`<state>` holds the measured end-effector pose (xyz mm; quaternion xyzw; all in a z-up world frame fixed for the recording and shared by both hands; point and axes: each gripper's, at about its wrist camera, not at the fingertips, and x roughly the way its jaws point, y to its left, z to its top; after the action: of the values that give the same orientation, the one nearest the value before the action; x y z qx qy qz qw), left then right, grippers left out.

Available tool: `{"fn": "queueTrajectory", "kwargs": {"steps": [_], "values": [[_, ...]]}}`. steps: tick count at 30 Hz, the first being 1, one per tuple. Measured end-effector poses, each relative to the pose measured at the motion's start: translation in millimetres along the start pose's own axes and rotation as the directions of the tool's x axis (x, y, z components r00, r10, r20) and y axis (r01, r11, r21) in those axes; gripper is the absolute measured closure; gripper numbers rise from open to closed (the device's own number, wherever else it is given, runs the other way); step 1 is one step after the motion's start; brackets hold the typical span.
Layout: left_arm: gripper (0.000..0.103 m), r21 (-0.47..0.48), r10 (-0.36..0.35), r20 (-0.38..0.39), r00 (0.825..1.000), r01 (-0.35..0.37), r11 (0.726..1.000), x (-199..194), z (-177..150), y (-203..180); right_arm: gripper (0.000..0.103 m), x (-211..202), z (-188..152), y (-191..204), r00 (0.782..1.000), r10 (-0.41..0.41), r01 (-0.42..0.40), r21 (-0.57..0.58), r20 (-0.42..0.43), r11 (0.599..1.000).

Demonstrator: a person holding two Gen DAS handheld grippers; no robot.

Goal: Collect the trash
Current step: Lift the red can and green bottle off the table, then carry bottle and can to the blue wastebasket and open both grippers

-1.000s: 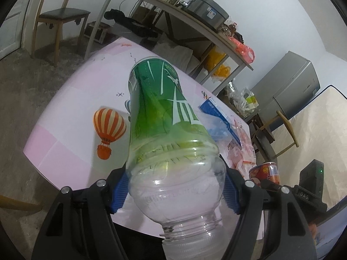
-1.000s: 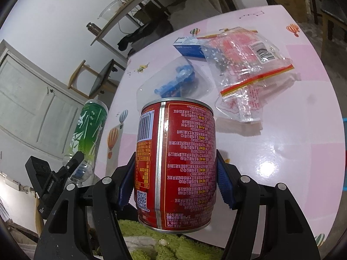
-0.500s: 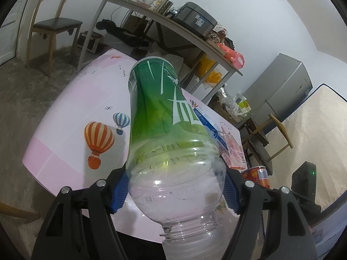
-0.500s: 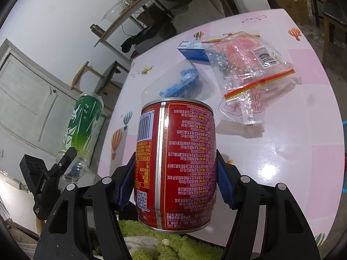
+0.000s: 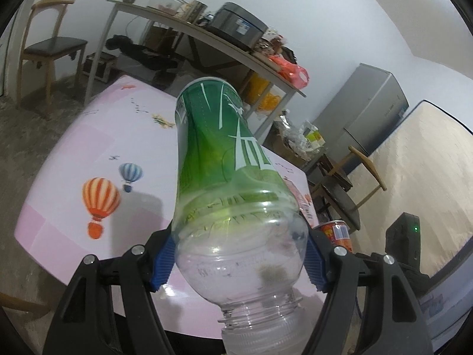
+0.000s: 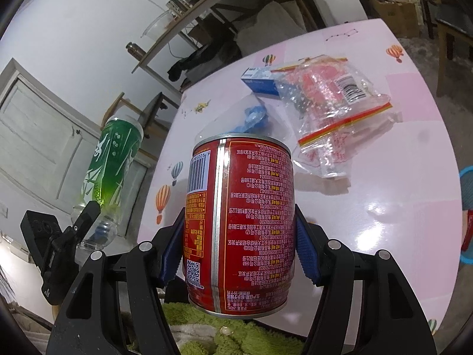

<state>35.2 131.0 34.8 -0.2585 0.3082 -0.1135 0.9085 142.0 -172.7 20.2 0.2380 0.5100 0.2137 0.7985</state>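
Note:
A clear plastic bottle with a green label (image 5: 224,177) is held upside down, its open neck toward the camera; my left gripper (image 5: 236,263) is shut on its clear shoulder. The same bottle (image 6: 109,165) shows at the left of the right wrist view, off the table's edge. My right gripper (image 6: 239,248) is shut on a red can (image 6: 239,222), held upright above the near edge of the pink table (image 6: 384,222). The can (image 5: 337,233) peeks out at the right in the left wrist view.
On the table lie a clear zip bag with red contents (image 6: 334,109), a blue box (image 6: 260,81) and a clear bag with a blue item (image 6: 251,118). Green fuzzy cloth (image 6: 236,331) lies below the can. A cluttered shelf (image 5: 207,35), chairs and a fridge (image 5: 372,109) stand behind.
The left gripper has risen with the bottle and tipped, so the table sits lower and farther in its view. The right gripper and can have stayed almost still.

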Motion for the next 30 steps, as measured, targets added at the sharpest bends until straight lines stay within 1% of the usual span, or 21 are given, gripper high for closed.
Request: {"fn": "queueTrajectory", "kwargs": {"steps": [4, 7, 10, 12, 13, 14, 16, 17, 19, 20, 21, 23, 24, 26, 27, 29, 30], "values": [[0.033, 0.040, -0.041, -0.024, 0.999, 0.042, 0.998, 9, 2, -19, 0.041, -17, -1, -9, 0.999, -0.009, 0.008, 0.024, 0.042, 1.000], [0.033, 0.085, -0.100, -0.056, 0.993, 0.105, 0.991, 21, 6, -43, 0.041, -43, -3, -18, 0.993, -0.044, 0.038, 0.052, 0.108, 0.998], [0.033, 0.125, -0.174, -0.109, 0.979, 0.187, 0.974, 40, 10, -70, 0.041, -80, -9, -35, 0.974, -0.121, 0.103, 0.106, 0.189, 0.989], [0.033, 0.154, -0.225, -0.155, 0.962, 0.248, 0.956, 55, 12, -93, 0.041, -107, -16, -52, 0.954, -0.181, 0.147, 0.156, 0.238, 0.977], [0.033, 0.169, -0.253, -0.187, 0.949, 0.285, 0.944, 64, 12, -108, 0.041, -121, -22, -63, 0.940, -0.218, 0.172, 0.188, 0.263, 0.967], [0.033, 0.186, -0.283, -0.237, 0.930, 0.329, 0.926, 77, 10, -127, 0.041, -134, -27, -74, 0.924, -0.255, 0.195, 0.222, 0.285, 0.955], [0.033, 0.202, -0.318, -0.311, 0.895, 0.390, 0.899, 97, 4, -155, 0.041, -154, -38, -95, 0.900, -0.307, 0.222, 0.283, 0.308, 0.933], [0.033, 0.211, -0.330, -0.361, 0.872, 0.421, 0.882, 111, -2, -173, 0.041, -164, -46, -111, 0.886, -0.339, 0.232, 0.331, 0.316, 0.915], [0.033, 0.219, -0.337, -0.426, 0.840, 0.457, 0.862, 131, -13, -197, 0.041, -175, -58, -135, 0.872, -0.375, 0.236, 0.400, 0.316, 0.886], [0.033, 0.223, -0.338, -0.465, 0.819, 0.477, 0.850, 144, -21, -213, 0.041, -181, -67, -153, 0.863, -0.399, 0.240, 0.444, 0.309, 0.863], [0.033, 0.230, -0.332, -0.498, 0.801, 0.491, 0.840, 157, -30, -227, 0.041, -183, -74, -167, 0.860, -0.415, 0.241, 0.479, 0.298, 0.844], [0.033, 0.248, -0.312, -0.560, 0.768, 0.514, 0.821, 183, -49, -254, 0.041, -186, -84, -189, 0.862, -0.423, 0.230, 0.526, 0.281, 0.818], [0.033, 0.258, -0.296, -0.580, 0.759, 0.516, 0.817, 193, -58, -265, 0.041, -186, -91, -206, 0.864, -0.428, 0.222, 0.562, 0.265, 0.796], [0.033, 0.278, -0.264, -0.620, 0.739, 0.522, 0.807, 214, -77, -286, 0.041, -185, -96, -227, 0.867, -0.434, 0.216, 0.598, 0.246, 0.772], [0.033, 0.284, -0.247, -0.642, 0.726, 0.525, 0.803, 229, -87, -298, 0.041, -185, -98, -241, 0.869, -0.436, 0.208, 0.623, 0.236, 0.754], [0.033, 0.285, -0.231, -0.672, 0.704, 0.533, 0.797, 257, -100, -319, 0.041, -185, -94, -269, 0.867, -0.441, 0.193, 0.659, 0.233, 0.727], [0.032, 0.288, -0.225, -0.683, 0.695, 0.540, 0.791, 274, -107, -331, 0.041, -181, -88, -276, 0.863, -0.448, 0.194, 0.668, 0.231, 0.719]]}}
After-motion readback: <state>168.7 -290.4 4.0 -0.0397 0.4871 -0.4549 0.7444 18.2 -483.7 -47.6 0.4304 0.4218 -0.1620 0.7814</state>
